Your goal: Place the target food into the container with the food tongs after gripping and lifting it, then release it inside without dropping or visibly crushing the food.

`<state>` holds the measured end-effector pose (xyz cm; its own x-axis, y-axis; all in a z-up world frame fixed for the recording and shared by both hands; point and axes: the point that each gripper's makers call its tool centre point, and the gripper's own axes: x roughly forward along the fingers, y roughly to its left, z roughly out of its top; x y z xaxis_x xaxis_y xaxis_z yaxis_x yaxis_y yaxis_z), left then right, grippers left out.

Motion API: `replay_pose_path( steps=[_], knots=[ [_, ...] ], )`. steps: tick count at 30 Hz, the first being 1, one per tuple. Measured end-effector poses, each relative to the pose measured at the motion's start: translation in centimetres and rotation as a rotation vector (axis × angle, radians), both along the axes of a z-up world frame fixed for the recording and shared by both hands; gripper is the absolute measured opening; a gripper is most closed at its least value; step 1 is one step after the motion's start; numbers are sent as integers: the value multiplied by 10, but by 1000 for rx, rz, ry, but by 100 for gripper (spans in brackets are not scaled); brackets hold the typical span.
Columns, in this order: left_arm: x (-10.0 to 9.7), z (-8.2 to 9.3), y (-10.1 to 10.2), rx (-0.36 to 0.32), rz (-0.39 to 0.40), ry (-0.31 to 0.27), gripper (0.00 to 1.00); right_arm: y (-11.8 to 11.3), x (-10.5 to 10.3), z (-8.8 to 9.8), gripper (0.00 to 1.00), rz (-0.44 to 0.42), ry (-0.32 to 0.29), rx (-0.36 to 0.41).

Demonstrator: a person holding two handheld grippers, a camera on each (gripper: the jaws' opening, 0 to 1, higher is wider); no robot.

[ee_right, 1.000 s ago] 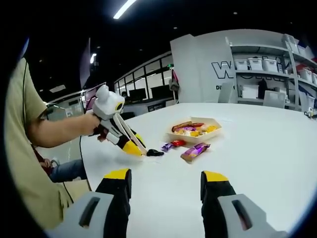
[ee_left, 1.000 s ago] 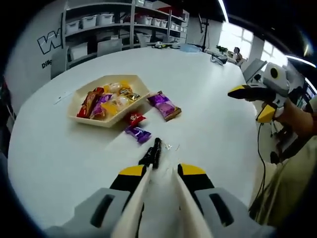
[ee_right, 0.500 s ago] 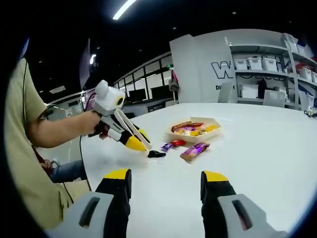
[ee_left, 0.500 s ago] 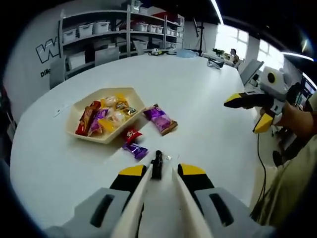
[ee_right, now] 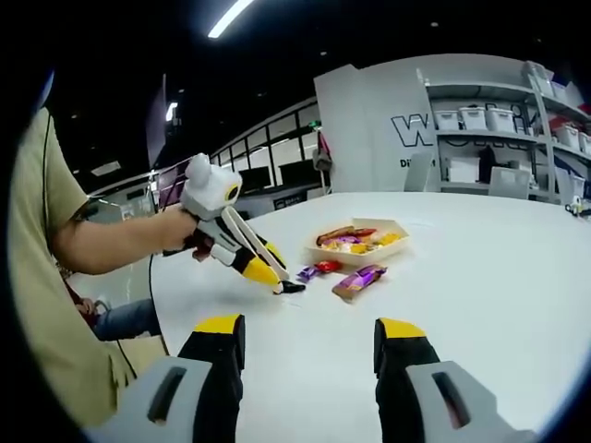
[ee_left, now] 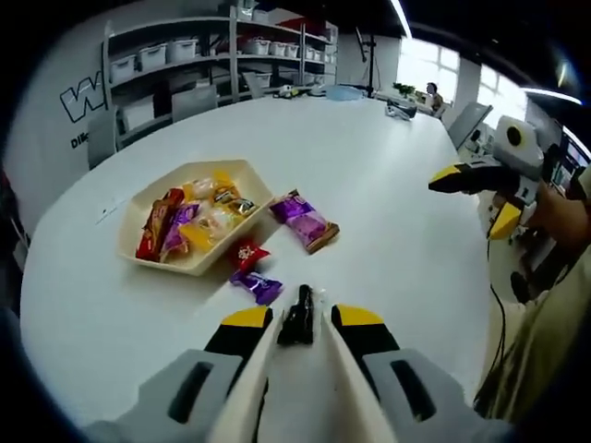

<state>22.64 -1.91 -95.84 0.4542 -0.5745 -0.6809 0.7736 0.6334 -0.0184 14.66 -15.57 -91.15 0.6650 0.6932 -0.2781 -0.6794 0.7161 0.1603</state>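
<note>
A small dark wrapped candy (ee_left: pixel 298 317) lies on the white round table (ee_left: pixel 388 212), right between the tips of the cream tongs (ee_left: pixel 294 369) carried by the left gripper (ee_left: pixel 294 319). The tong arms sit close on either side of the candy; whether they actually pinch it cannot be told. In the right gripper view the same dark candy (ee_right: pixel 292 287) rests on the table at the tong tips (ee_right: pixel 280 277), with the left gripper (ee_right: pixel 261 270) slanting down to it from a person's hand (ee_right: pixel 180 229).

Just beyond the candy are a purple wrapped sweet (ee_left: pixel 258 287) and a red wrapped sweet (ee_left: pixel 245 253), both on the table. Past them stands the container, a shallow cream tray (ee_left: pixel 138 215) with angled corners, holding a jumble of red, yellow and purple wrapped snacks (ee_left: pixel 199 217). Beside the tray's right side lies a longer purple snack bar (ee_left: pixel 305 221), apart from the tray.

The right gripper (ee_left: pixel 482 197) appears at the right of the left gripper view, held above the table edge in a hand (ee_left: pixel 557 211), its yellow-tipped jaws spread. In its own view the right gripper (ee_right: pixel 309 341) has its jaws wide apart with nothing between them, hovering over bare table.

Behind the table are shelves (ee_left: pixel 185 55) with white bins, and a wall with large lettering.
</note>
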Motion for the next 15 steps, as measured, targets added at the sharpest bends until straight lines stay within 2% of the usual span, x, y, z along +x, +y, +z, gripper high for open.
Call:
replay_pose_path(
  steps=[15],
  knots=[
    [-1, -4, 2, -18, 9, 19, 21, 1, 1, 0, 54, 5, 0, 2]
  ],
)
